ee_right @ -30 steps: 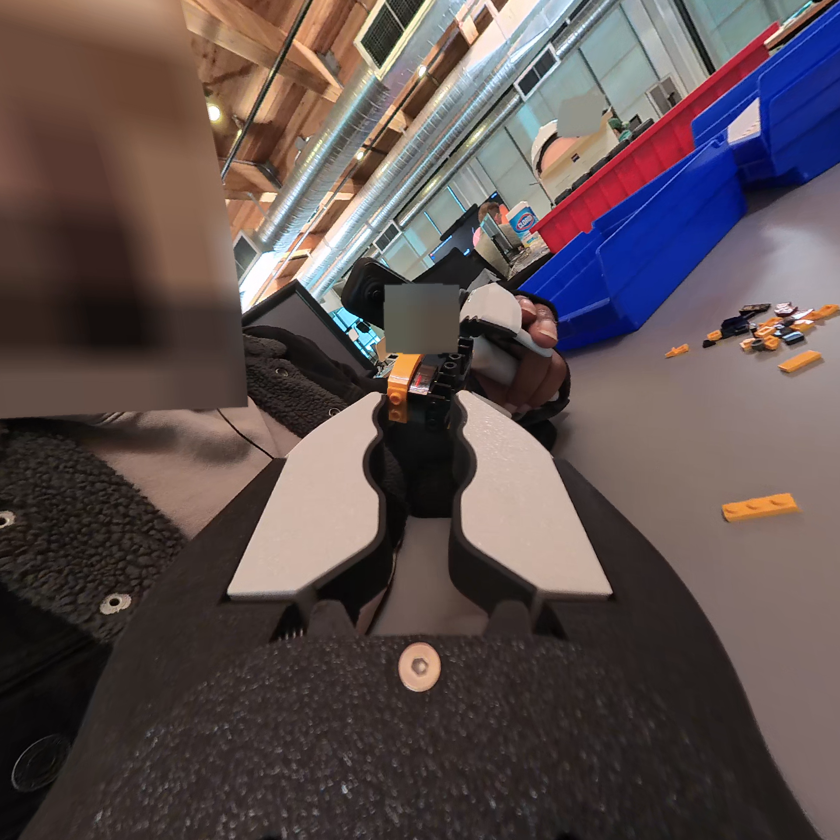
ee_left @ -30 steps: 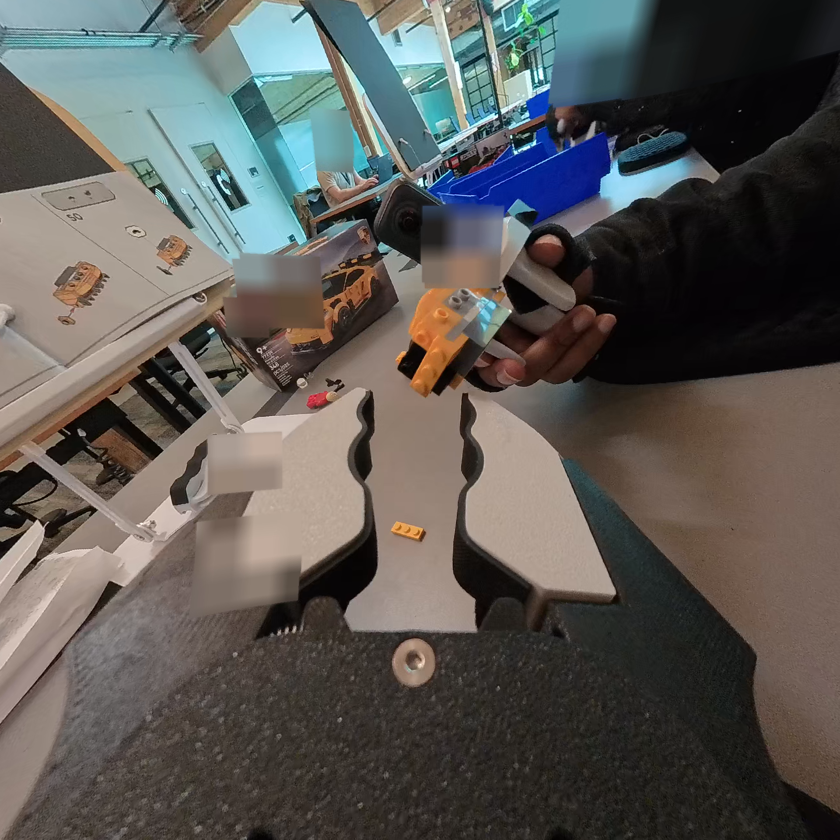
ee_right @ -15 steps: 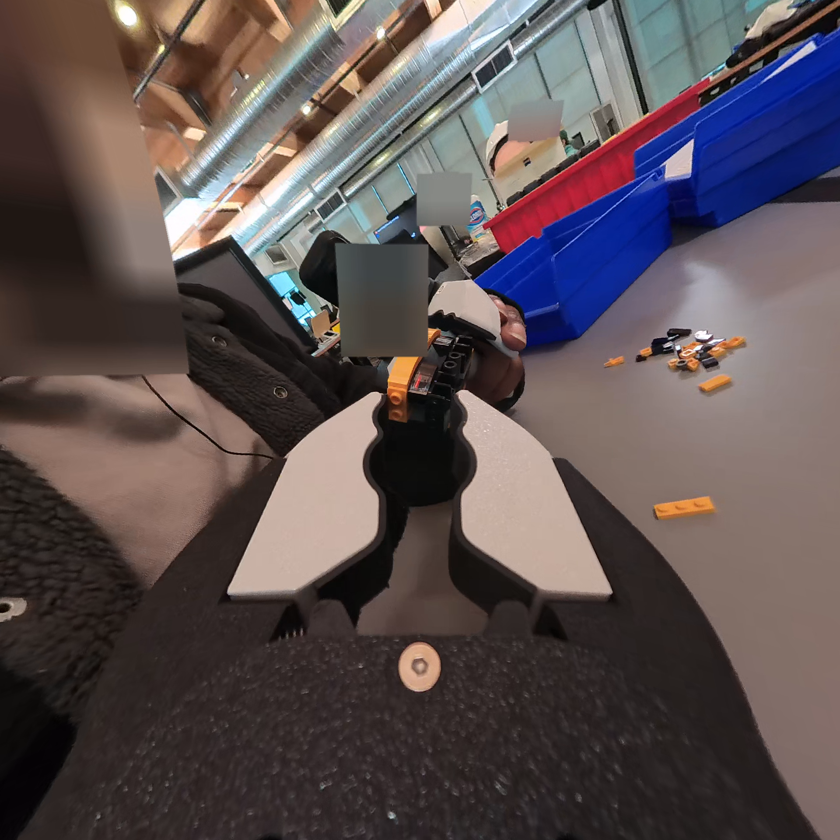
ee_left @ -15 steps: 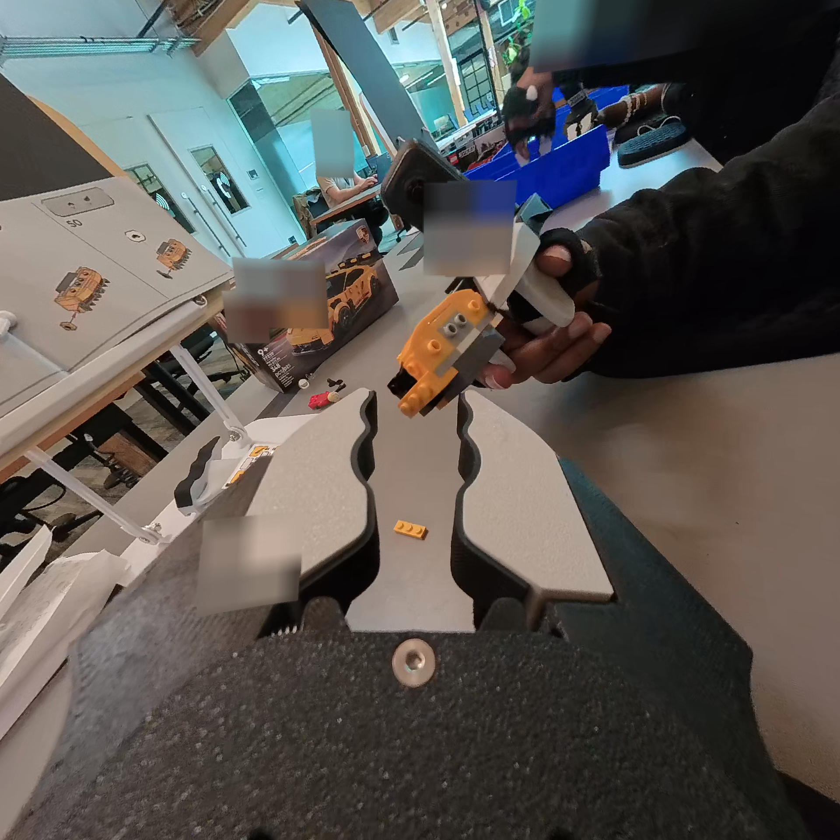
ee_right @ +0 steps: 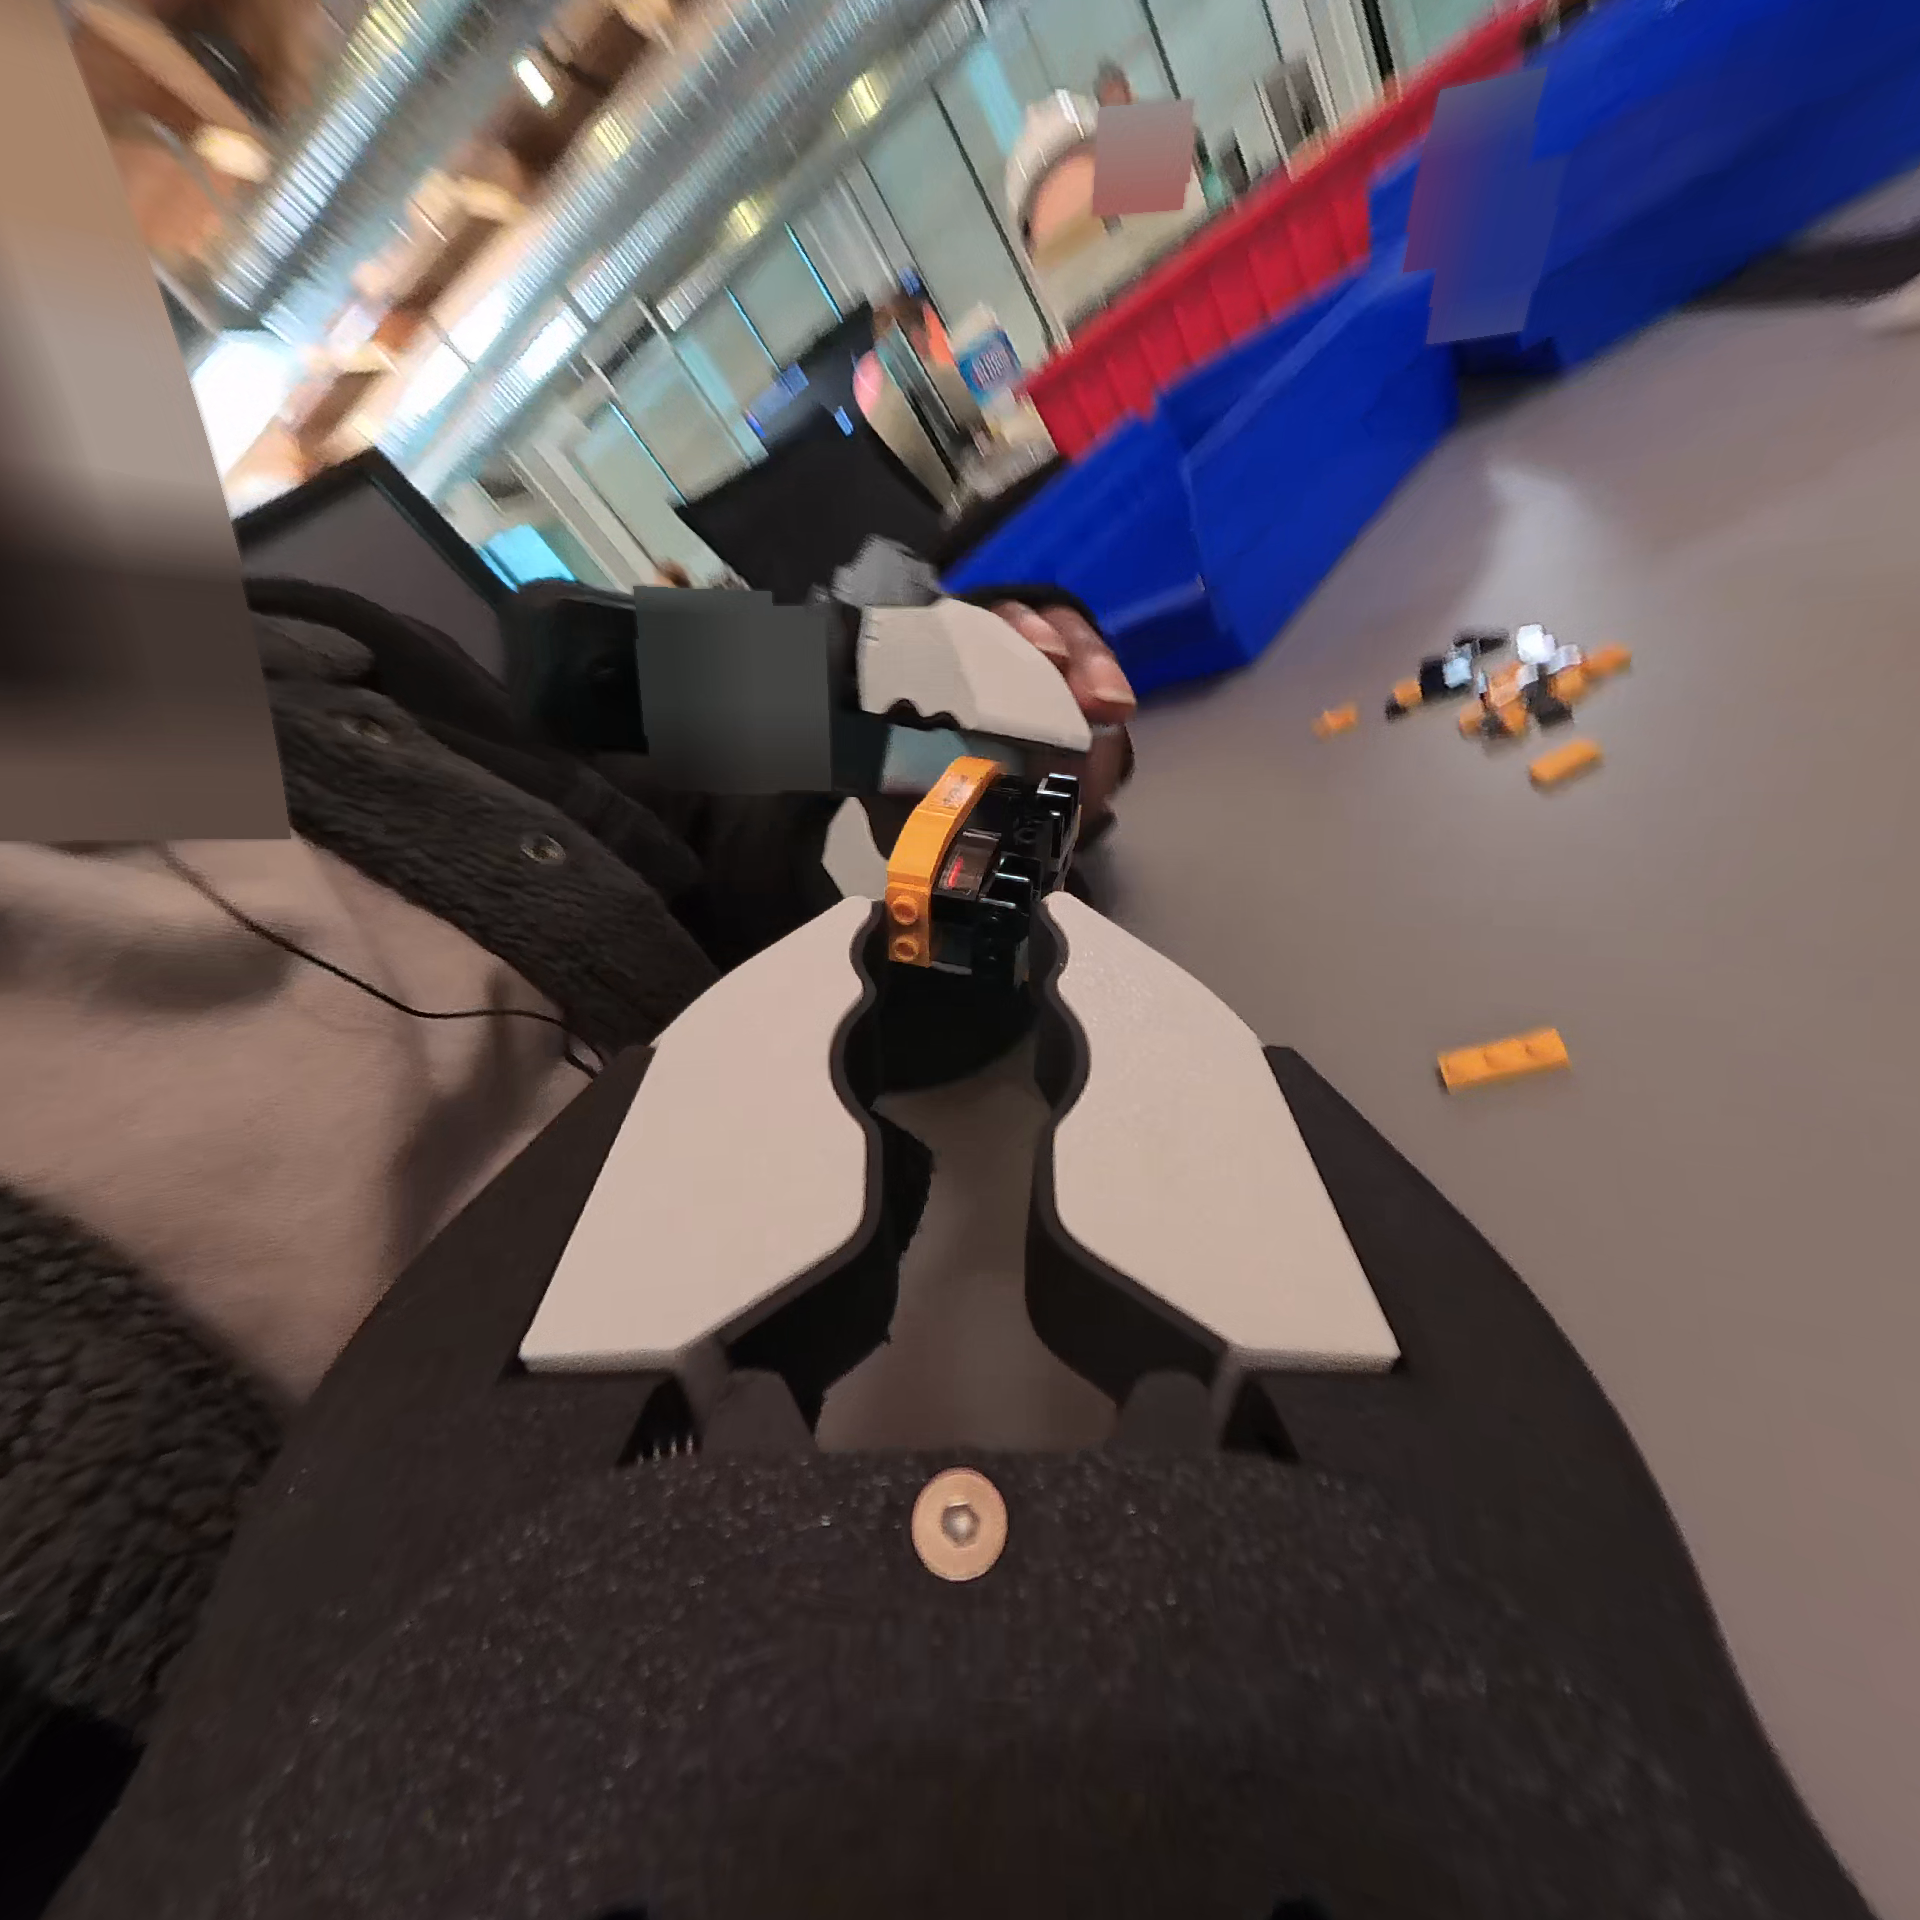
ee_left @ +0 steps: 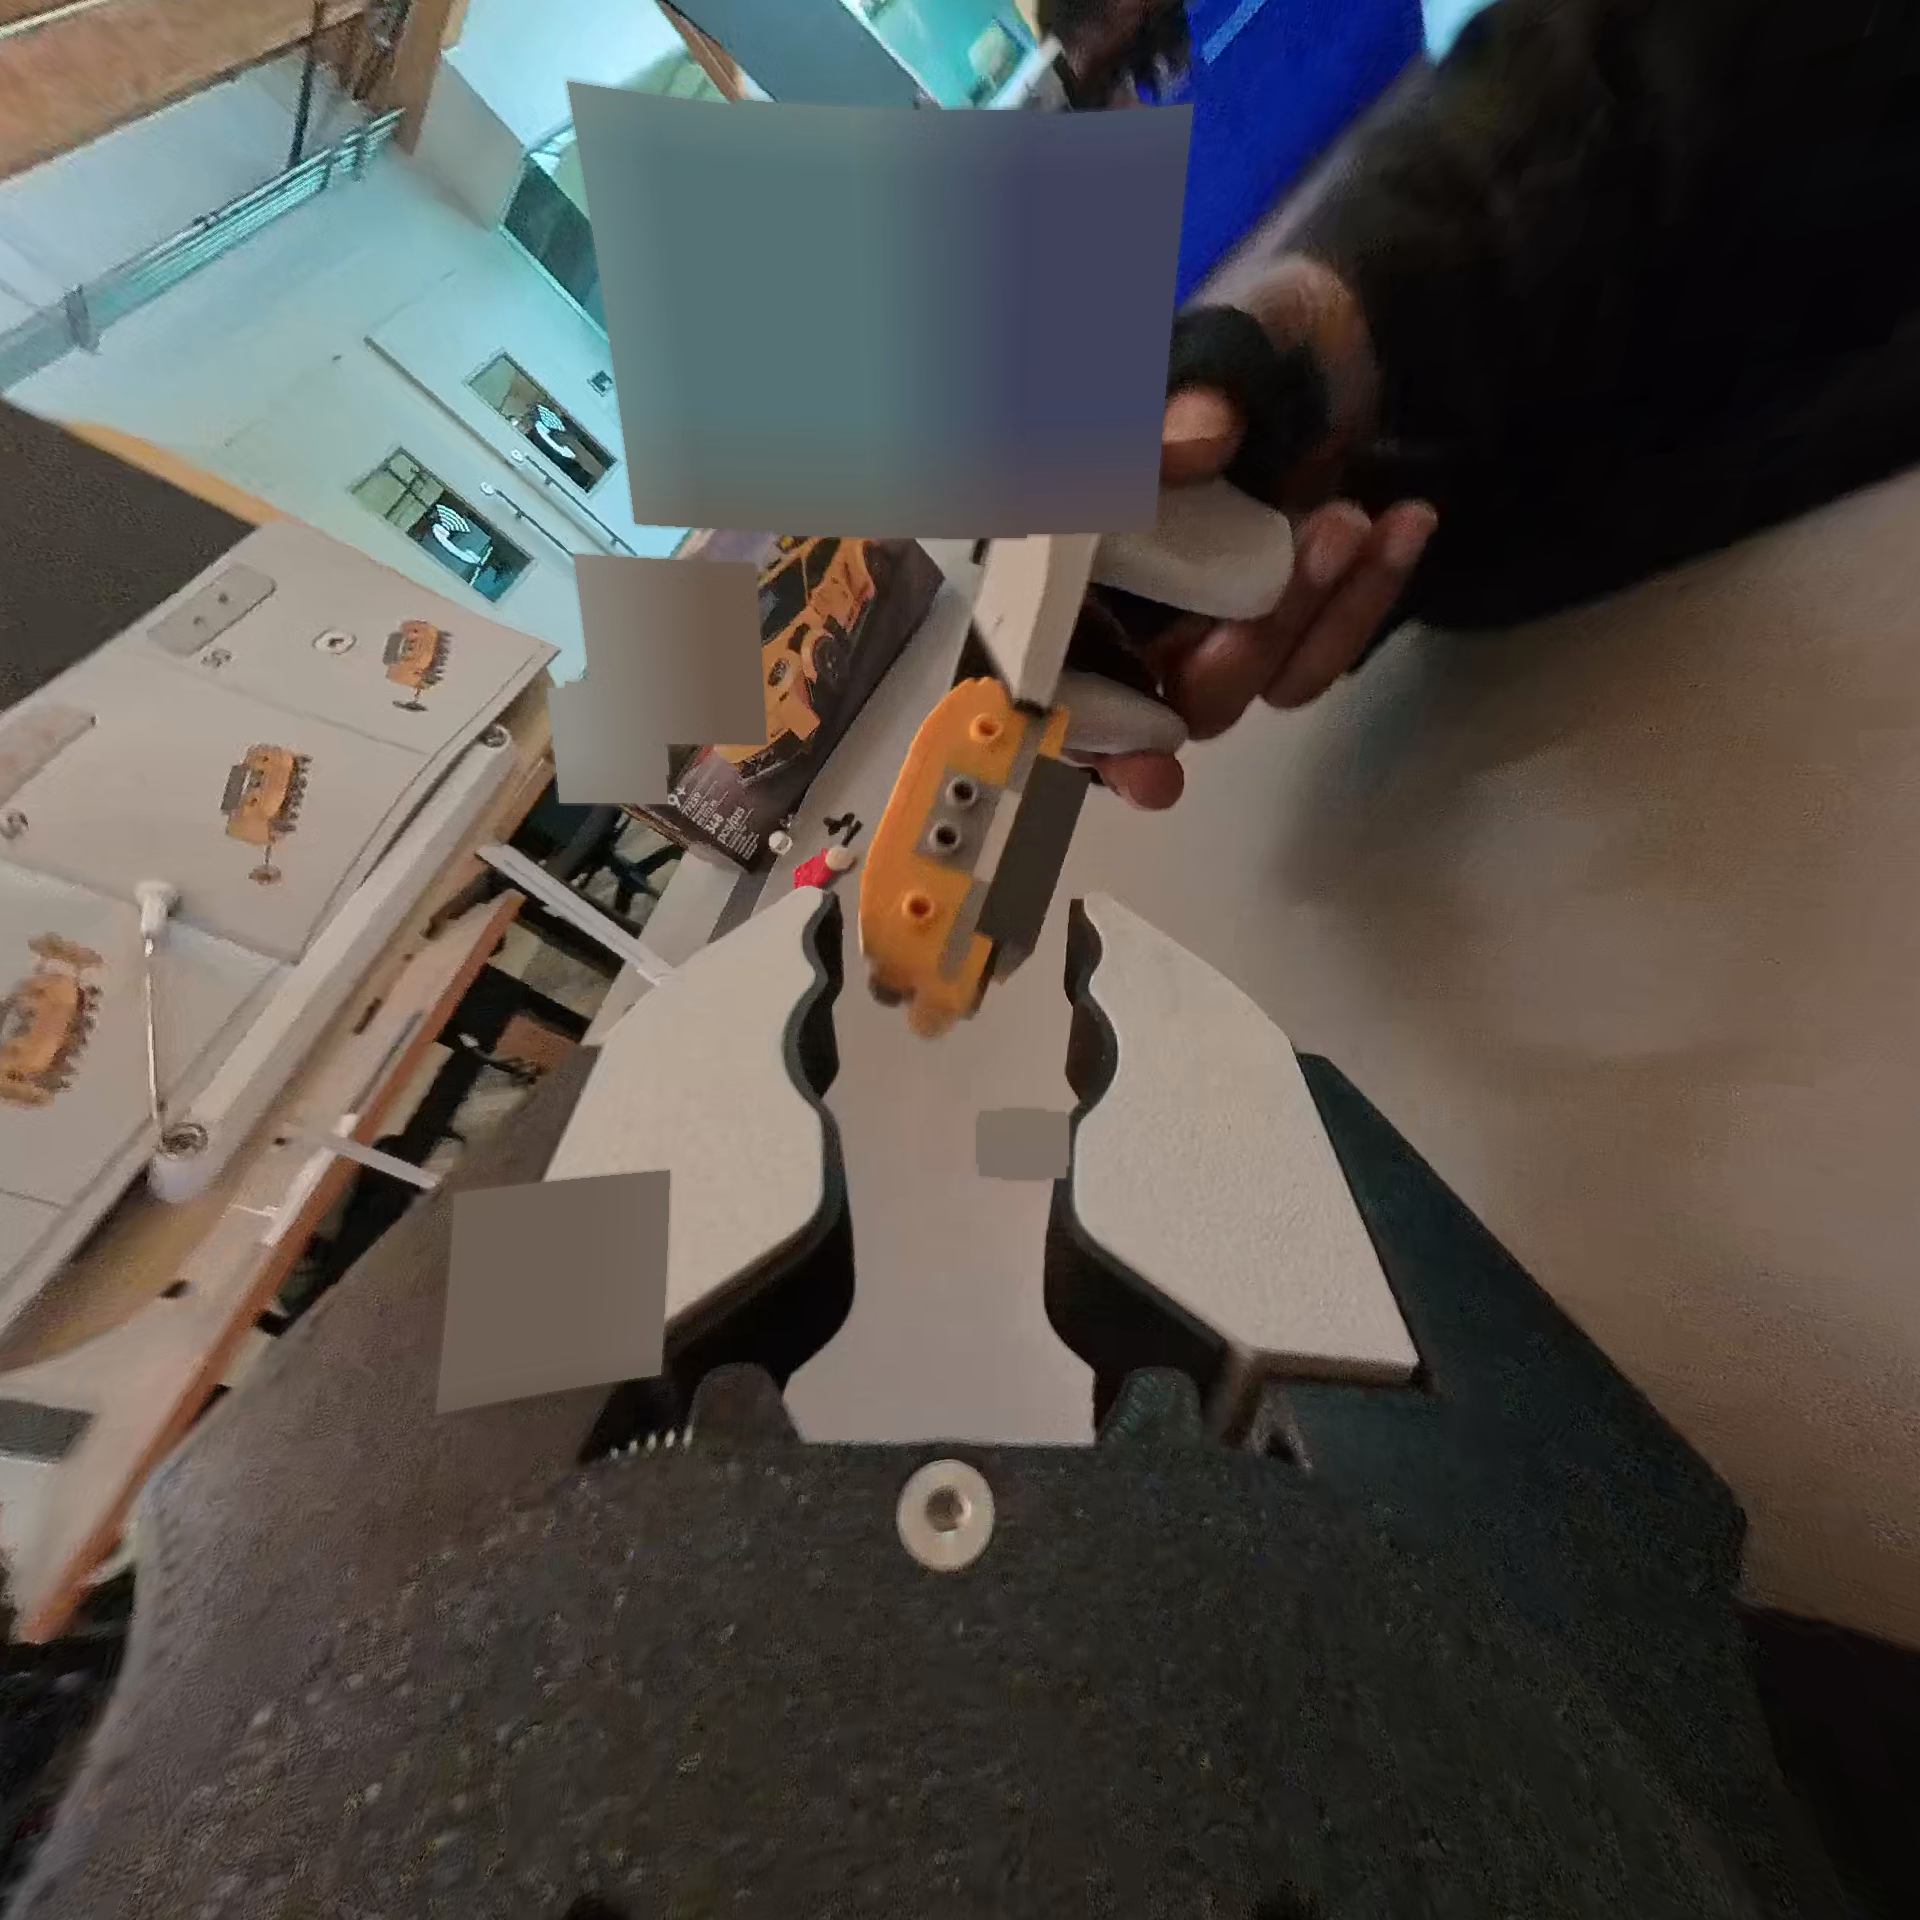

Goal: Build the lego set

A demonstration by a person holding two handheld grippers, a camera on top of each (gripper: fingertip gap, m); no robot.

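My right gripper (ee_right: pixel 956 920) is shut on a small orange, grey and black lego assembly (ee_right: pixel 920 862) and holds it above the grey table. In the left wrist view that assembly (ee_left: pixel 925 831) hangs from the right gripper's white fingers (ee_left: pixel 1034 634), with a gloved hand (ee_left: pixel 1278 623) behind them. Its lower end sits between the tips of my left gripper (ee_left: pixel 951 920), which is open; I cannot tell whether they touch. The left gripper also shows in the right wrist view (ee_right: pixel 966 681), just above the assembly.
An instruction booklet (ee_left: pixel 260 779) stands on a holder at the left, with the lego box (ee_left: pixel 831 665) and a small red piece (ee_left: pixel 816 871) behind it. Loose pieces (ee_right: pixel 1507 686) and an orange plate (ee_right: pixel 1501 1065) lie on the table (ee_right: pixel 1558 1351) before blue bins (ee_right: pixel 1299 499).
The two grippers have come together. The assembly, earlier held well beyond the left gripper's tips, now reaches between them and has turned more upright. Both views have tilted.
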